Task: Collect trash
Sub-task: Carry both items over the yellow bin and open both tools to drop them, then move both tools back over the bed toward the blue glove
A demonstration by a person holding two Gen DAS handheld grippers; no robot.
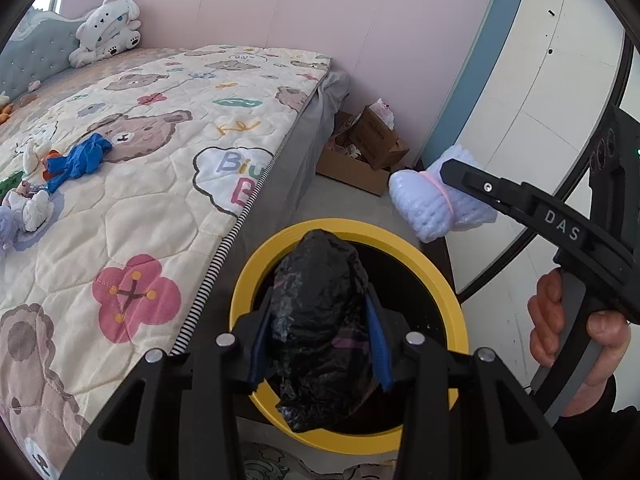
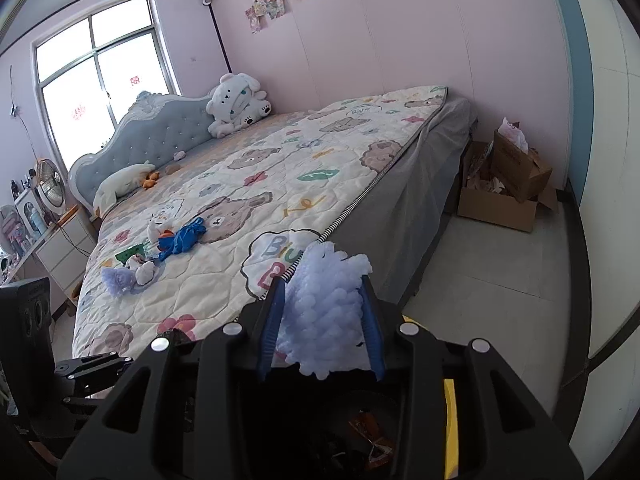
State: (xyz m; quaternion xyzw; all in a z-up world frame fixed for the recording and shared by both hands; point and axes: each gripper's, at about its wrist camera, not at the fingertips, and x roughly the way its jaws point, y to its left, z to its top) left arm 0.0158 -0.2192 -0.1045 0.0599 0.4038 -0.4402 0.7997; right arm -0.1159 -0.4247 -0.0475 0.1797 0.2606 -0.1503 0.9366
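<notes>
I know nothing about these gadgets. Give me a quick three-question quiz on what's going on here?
1. True or false: the left gripper holds a black plastic bag above the yellow-rimmed bin.
2. What does the right gripper grip?
A. bubble wrap
B. blue cloth
C. plush dog
3. Fill in: the cardboard box sits on the ____.

Key: 1 true; 2 A, the bubble wrap; 3 floor.

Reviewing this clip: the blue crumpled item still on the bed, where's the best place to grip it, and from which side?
Judging by shape, grip the blue crumpled item across its bunched middle, coming from above. It lies flat and elongated on the quilt, so closing across its narrow width should gather it.
</notes>
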